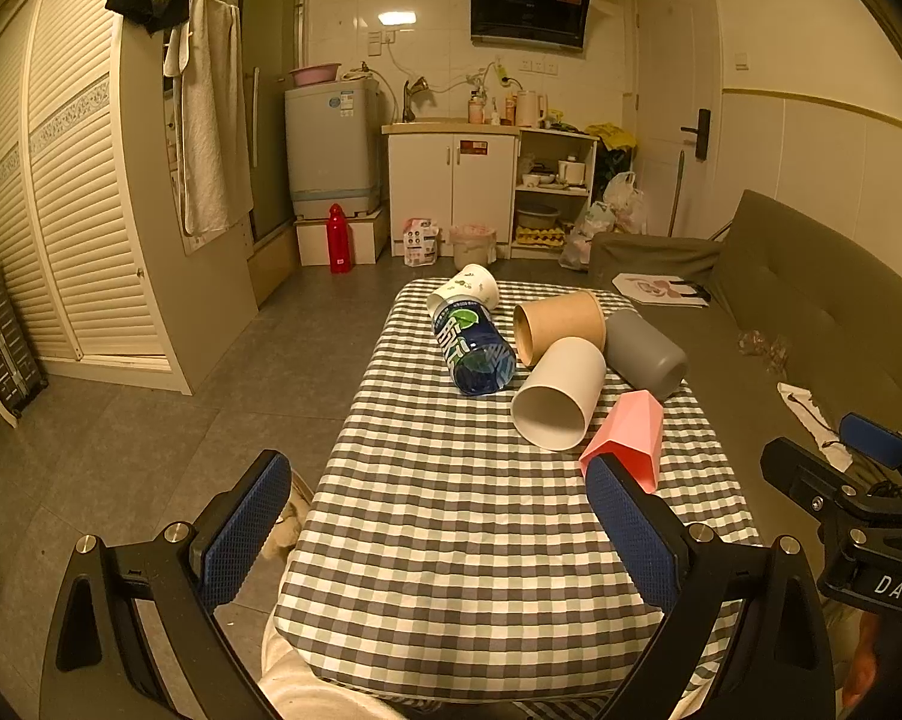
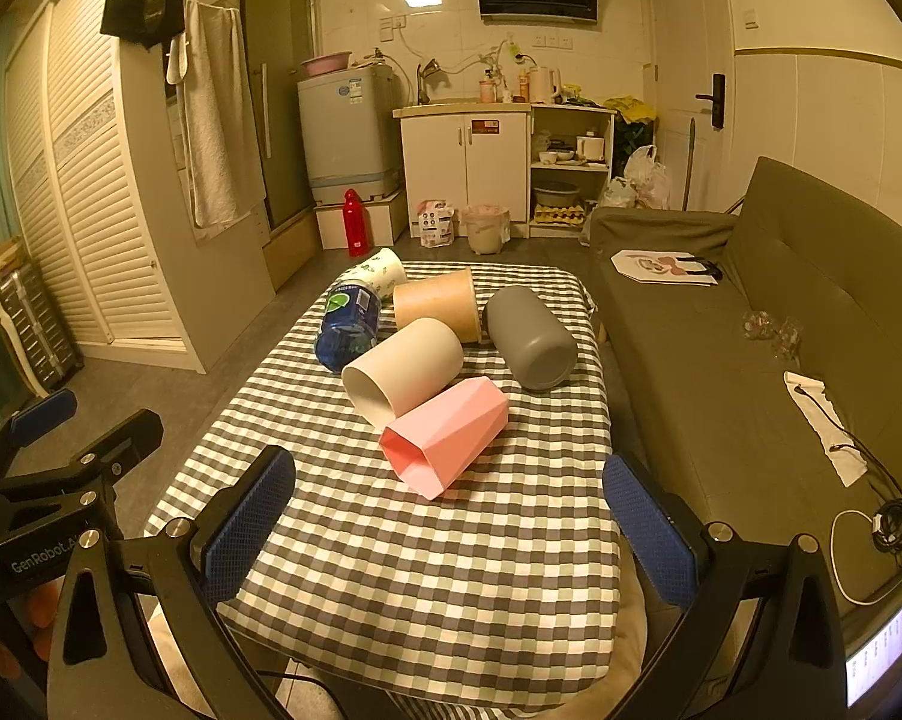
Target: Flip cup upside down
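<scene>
Several cups lie on their sides on the checkered table [image 1: 451,540] [image 2: 451,570]: a pink faceted cup [image 1: 628,435] [image 2: 447,441], a white cup [image 1: 559,393] [image 2: 405,369], a grey cup [image 1: 646,354] [image 2: 532,339], a brown paper cup [image 1: 562,324] [image 2: 441,303] and a white printed cup [image 1: 472,288] [image 2: 378,270]. A blue bottle [image 1: 472,348] [image 2: 348,324] lies among them. My left gripper [image 1: 438,516] is open and empty above the table's near end. My right gripper [image 2: 447,516] is open and empty, just short of the pink cup's mouth.
A grey sofa [image 1: 811,330] [image 2: 751,330] runs along the table's right side with a bag, cloth and cables on it. Tiled floor [image 1: 150,420] lies to the left. Kitchen cabinets [image 1: 451,180] and a washing machine [image 1: 330,144] stand at the far wall.
</scene>
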### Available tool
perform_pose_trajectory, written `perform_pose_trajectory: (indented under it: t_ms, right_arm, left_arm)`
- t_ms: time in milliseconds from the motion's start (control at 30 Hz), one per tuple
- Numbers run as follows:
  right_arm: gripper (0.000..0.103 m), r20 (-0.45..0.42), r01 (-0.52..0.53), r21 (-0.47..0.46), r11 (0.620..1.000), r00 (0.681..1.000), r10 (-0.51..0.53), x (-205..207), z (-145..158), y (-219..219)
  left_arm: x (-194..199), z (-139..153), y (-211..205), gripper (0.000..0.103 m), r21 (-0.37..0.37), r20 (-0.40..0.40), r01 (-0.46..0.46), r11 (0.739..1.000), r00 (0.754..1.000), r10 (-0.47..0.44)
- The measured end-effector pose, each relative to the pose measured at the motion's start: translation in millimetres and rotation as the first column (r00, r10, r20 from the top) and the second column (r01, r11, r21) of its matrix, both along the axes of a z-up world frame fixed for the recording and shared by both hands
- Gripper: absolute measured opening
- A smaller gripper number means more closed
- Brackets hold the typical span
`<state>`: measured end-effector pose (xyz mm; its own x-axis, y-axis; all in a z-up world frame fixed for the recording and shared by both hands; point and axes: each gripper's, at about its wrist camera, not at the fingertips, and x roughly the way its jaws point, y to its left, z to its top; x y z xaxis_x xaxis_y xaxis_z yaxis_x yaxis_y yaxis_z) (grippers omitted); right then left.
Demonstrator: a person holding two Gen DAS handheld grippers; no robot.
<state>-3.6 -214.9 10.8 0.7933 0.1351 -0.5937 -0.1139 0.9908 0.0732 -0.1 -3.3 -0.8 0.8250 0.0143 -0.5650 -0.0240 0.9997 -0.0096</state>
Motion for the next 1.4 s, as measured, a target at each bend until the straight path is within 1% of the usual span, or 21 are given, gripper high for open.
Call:
perform_pose_trajectory:
  t_ms: [1133,1400]
  right_arm:
    - [0.103,0.003,-0.007,-0.003,1.000,1.000,0.007,-0.5,-0.4,4.4]
    - [0.103,-0.004,-0.012,-0.001,1.000,1.000,0.012,2.1,-2.7,7.5]
  left_arm:
    - [0.1,0.1,0.1,0.102,0.002,-0.001,0.000,1.000,1.000,0.000]
    - [2.1,-3.6,-2.4,0.102,0.002,-0.010,0.002,1.000,1.000,-0.002]
